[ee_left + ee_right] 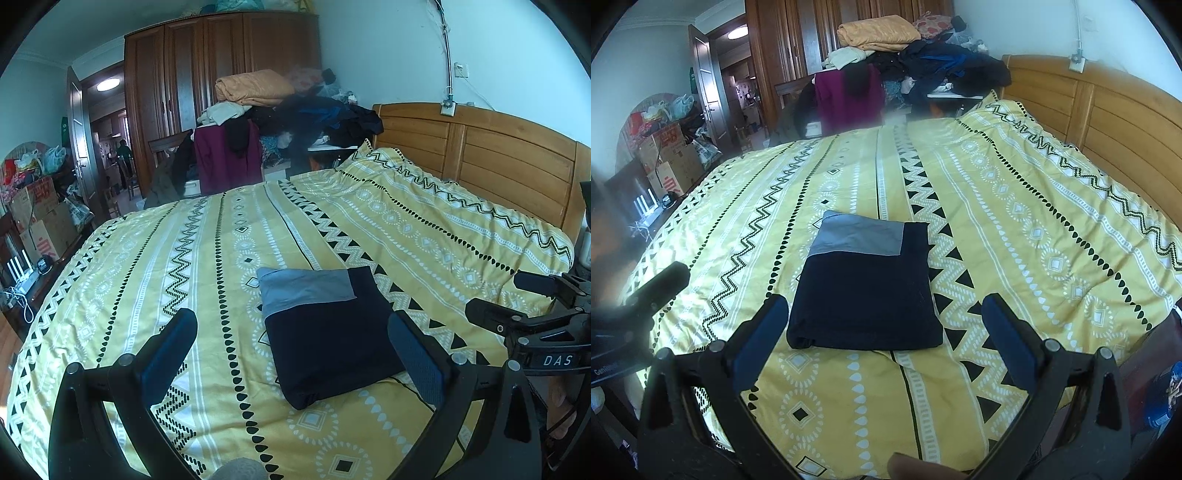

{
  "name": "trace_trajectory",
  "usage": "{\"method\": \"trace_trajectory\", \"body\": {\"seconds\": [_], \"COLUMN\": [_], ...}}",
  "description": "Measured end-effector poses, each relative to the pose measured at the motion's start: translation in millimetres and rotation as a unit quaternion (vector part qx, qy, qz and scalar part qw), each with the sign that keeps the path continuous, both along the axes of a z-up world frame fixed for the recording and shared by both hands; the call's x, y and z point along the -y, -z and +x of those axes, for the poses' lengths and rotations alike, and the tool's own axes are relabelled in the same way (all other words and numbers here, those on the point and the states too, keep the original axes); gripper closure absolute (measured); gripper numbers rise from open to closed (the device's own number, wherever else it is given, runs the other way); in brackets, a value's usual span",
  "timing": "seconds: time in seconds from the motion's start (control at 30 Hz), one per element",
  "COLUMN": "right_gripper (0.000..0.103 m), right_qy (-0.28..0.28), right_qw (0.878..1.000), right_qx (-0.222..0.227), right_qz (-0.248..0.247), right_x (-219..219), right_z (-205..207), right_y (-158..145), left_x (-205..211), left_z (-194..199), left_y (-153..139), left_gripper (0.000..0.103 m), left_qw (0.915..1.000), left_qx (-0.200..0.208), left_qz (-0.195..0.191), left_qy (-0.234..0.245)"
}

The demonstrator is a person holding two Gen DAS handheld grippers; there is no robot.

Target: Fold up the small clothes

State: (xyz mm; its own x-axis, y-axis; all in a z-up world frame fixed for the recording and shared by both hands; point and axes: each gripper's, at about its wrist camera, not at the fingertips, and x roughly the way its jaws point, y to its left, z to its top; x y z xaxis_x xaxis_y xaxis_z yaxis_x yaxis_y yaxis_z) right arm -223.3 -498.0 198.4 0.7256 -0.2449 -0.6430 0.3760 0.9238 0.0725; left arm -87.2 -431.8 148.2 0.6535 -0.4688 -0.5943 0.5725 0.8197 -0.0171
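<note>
Yellow patterned bed point(1015, 206) bearing folded dark garment point(864, 291) at frame centre; left tool point(291, 354) and right tool point(884, 332) wide, empty; fold seemingly finished, next likely setting aside

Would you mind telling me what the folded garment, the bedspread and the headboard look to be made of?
Folded garment: soft matte fabric, dark navy with a grey panel; probably a cotton-type knit, weave too fine to tell.
Bedspread: thin printed cloth, yellow, wrinkled, no sheen.
Headboard: wood, honey-coloured, visible grain and grooves, slight varnish gloss.

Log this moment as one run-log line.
garment: folded, flat on bedspread | left gripper: open, empty, short of garment | right gripper: open, empty | contact: none
</note>
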Motion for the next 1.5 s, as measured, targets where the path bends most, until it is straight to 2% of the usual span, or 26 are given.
{"method": "trace_trajectory", "body": {"seconds": [0.53, 1.23, 1.5], "right_gripper": [0.000, 0.000, 0.000], "right_qy": [-0.015, -0.009, 0.000], "right_qw": [1.000, 1.000, 1.000], "right_qx": [-0.013, -0.002, -0.002], "right_qz": [0.013, -0.002, 0.000], "right_x": [-13.5, -16.1, -8.3], "right_z": [1.8, 4.5, 2.3], "right_y": [9.4, -7.8, -6.3], "left_x": [-11.4, -34.1, -29.5], "left_z": [-5.8, 5.1, 3.4], "left_y": [-4.4, -0.2, 1.1], "left_gripper": [0.000, 0.000, 0.000], "left_qw": [1.0000, 0.9995, 0.9996], "left_qx": [0.005, -0.012, -0.012], "left_qz": [-0.002, -0.002, 0.001], "left_qy": [-0.004, -0.031, -0.024]}}
